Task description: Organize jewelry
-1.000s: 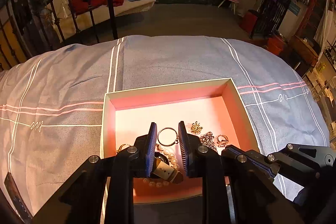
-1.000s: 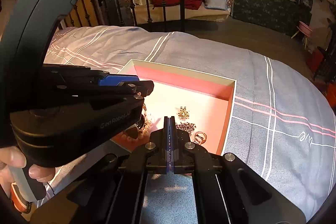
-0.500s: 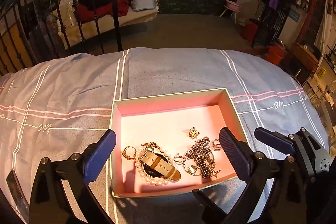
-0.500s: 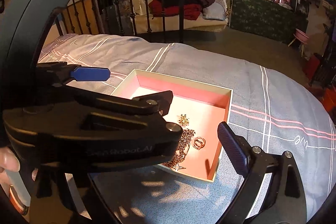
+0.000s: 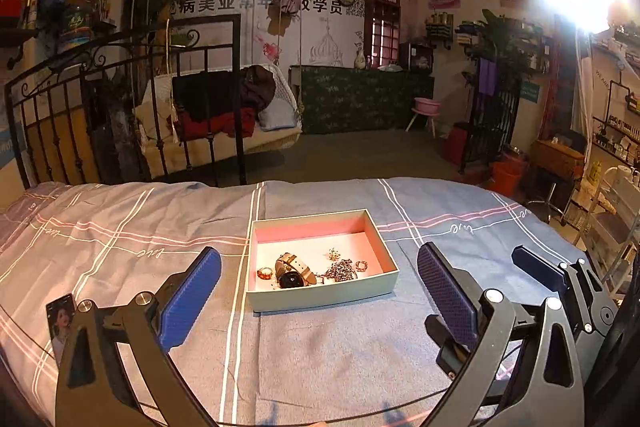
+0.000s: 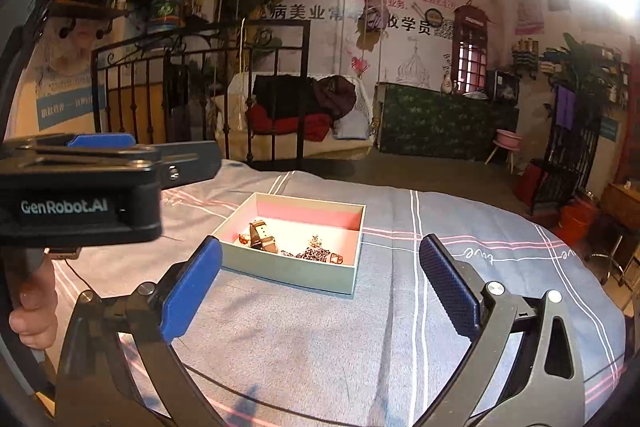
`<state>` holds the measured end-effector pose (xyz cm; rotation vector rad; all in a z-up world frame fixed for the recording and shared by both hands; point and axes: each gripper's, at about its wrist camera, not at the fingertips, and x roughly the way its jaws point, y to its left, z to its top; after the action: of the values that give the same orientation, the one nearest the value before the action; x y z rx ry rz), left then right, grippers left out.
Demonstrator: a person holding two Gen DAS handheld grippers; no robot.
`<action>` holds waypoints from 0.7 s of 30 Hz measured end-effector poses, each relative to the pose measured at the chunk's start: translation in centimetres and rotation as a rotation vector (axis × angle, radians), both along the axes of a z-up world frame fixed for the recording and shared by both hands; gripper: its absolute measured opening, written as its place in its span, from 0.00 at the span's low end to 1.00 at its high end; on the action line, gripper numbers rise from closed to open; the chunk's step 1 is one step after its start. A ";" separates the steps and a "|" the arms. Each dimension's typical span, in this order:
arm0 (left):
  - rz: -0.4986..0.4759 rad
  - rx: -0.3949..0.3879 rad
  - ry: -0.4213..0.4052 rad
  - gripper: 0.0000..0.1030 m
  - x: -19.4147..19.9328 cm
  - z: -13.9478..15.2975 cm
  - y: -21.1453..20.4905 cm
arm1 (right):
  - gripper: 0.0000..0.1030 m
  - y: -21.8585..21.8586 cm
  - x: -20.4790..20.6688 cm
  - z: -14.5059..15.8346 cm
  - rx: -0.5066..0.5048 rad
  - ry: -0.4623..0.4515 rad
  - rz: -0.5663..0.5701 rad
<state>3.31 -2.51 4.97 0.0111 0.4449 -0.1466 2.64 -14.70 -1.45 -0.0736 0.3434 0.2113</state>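
A shallow box [image 5: 320,297] with a pink inside lies on the grey-blue bedspread; it also shows in the right wrist view [image 6: 288,273]. It holds a watch with a tan strap [image 5: 294,269], a gold ring [image 5: 264,272], a chain [image 5: 340,271], a small ring [image 5: 361,265] and a brooch [image 5: 333,253]. My left gripper [image 5: 319,293] is open and empty, well back from the box. My right gripper [image 6: 320,287] is open and empty, also back from the box. The left gripper's body [image 6: 80,195] fills the left of the right wrist view.
A small photo card [image 5: 60,319] lies on the bedspread [image 5: 320,355] at the near left. A black iron bed frame [image 5: 132,107] stands beyond the far edge, with a swing seat of clothes [image 5: 224,115] behind it. The bed drops off on the right.
Both grippers have opened wide and pulled back and up from the box. The watch and other jewelry stay in the box.
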 end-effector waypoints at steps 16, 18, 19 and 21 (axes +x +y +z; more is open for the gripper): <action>0.031 -0.026 -0.106 0.94 -5.0 2.2 0.7 | 0.95 -1.1 -4.4 2.8 -0.013 -0.121 -0.068; 0.037 -0.024 -0.104 0.94 -5.0 2.2 0.8 | 0.95 -1.1 -4.3 3.1 -0.014 -0.121 -0.068; 0.037 -0.023 -0.102 0.94 -5.0 2.1 0.9 | 0.95 -1.2 -4.3 3.1 -0.013 -0.121 -0.069; 0.039 -0.023 -0.101 0.94 -4.9 2.1 0.9 | 0.95 -1.3 -4.4 3.1 -0.010 -0.122 -0.069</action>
<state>-1.59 -1.63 7.04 -0.0127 0.3426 -0.1127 -1.74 -16.00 1.67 -0.0843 0.2249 0.1362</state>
